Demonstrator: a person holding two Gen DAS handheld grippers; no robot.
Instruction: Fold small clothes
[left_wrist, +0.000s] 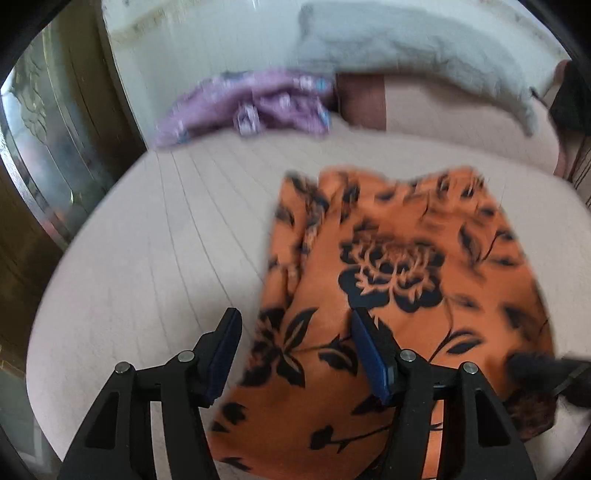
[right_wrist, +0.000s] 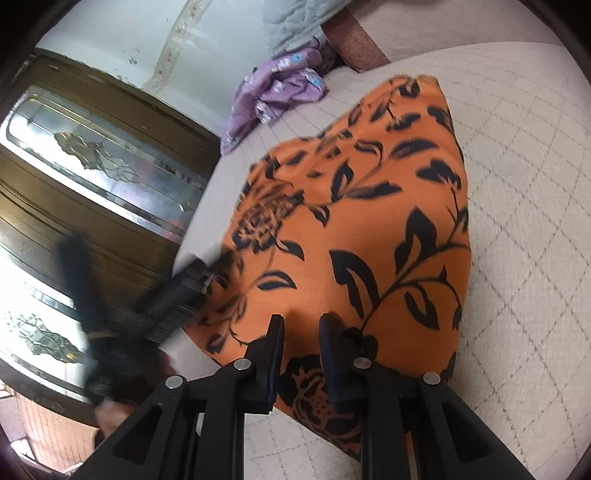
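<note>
An orange garment (left_wrist: 402, 280) with a black flower print lies flat on the quilted beige bed (left_wrist: 155, 236). My left gripper (left_wrist: 295, 321) hangs over its near left edge. Its jaws stand wide apart and open, one finger over the bedcover and one over the cloth. In the right wrist view the orange garment (right_wrist: 369, 221) runs away from my right gripper (right_wrist: 301, 326), which sits over its near edge. Those jaws stand narrowly apart, with flat cloth showing in the gap. The left gripper (right_wrist: 138, 254) is a black blur at the garment's left edge. The right gripper (left_wrist: 524, 369) is a dark blur by the right near corner.
A crumpled purple flowered cloth (left_wrist: 255, 99) lies at the far side of the bed. A grey quilted blanket (left_wrist: 406, 48) is behind it. A brown cabinet with patterned glass doors (right_wrist: 92, 155) stands close along the bed's left edge.
</note>
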